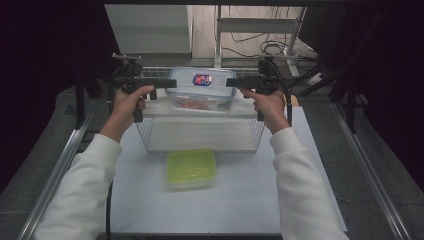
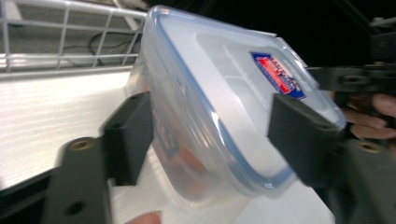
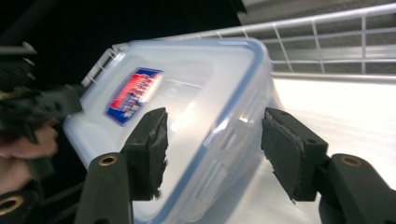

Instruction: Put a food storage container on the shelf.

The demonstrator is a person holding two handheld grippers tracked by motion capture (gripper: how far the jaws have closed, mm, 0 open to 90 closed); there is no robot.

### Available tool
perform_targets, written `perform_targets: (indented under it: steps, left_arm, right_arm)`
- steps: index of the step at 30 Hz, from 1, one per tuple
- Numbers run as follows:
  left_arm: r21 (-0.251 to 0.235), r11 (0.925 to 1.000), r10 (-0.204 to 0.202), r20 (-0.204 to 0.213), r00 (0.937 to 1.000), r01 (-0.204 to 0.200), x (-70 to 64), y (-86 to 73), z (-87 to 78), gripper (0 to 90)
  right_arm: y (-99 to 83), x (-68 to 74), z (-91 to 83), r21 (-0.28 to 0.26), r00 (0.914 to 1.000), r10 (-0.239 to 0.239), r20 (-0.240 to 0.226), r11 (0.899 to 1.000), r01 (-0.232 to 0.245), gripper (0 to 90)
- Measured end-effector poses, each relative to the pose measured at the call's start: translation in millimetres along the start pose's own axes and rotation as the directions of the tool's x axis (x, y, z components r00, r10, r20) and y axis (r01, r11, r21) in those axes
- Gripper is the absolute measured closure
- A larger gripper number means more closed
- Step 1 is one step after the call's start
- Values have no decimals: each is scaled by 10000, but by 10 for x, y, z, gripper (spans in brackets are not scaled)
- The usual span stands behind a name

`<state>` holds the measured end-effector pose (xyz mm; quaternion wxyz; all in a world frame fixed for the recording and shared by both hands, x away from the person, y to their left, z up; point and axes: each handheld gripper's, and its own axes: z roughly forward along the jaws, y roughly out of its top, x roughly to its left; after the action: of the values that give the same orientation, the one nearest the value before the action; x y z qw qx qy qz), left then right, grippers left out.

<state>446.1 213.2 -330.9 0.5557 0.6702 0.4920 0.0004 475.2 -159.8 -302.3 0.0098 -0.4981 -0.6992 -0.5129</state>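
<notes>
- High view: the box [image 1: 202,90], clear with a blue-rimmed lid and a red and blue label [image 1: 202,79], sits on the white top of a wire rack [image 1: 200,136], between the 2 grippers.
- Left gripper view: the box [image 2: 219,107] lies between the 2 black pads, its lid rim crossing the gap; the right pad [image 2: 299,135] overlaps the lid edge, the left pad [image 2: 130,135] stands by the box wall. Whether the pads press on it, I cannot tell.
- Right gripper view: the box [image 3: 187,121] again fills the gap between the pads; the left pad [image 3: 149,149] is over the lid, the right pad [image 3: 292,156] is apart from the box side, so these jaws stand spread and not clamped.
- Left gripper [image 1: 170,83] meets the box's left end, right gripper [image 1: 231,83] its right end, both held level by a hand each.
- Something orange-red shows through the box wall, below the pads.
- Green tub [image 1: 191,168] lies on the white table sheet [image 1: 240,205], nearer the person than the rack and well apart from both grippers.
</notes>
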Motion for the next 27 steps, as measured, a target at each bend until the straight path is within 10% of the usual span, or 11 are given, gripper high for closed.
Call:
perform_targets:
  steps: [8,17,27]
  left_arm:
    - [122,9949,1006,-397,9941,-1002,-169,-50,-107,235]
    - [120,9925,1212,83,9926,-1213,-387,-268,-371,230]
    - [404,9875,1518,143,9883,-1523,-464,-558,-412,234]
  right_arm:
    - [-17,15,-199,-411,9995,-199,-253,9990,189,405]
    - [-351,85,-456,89,9773,-1905,-926,9813,1921,818]
    - [-589,229,-123,972,9501,-2896,-1160,9487,3010,887]
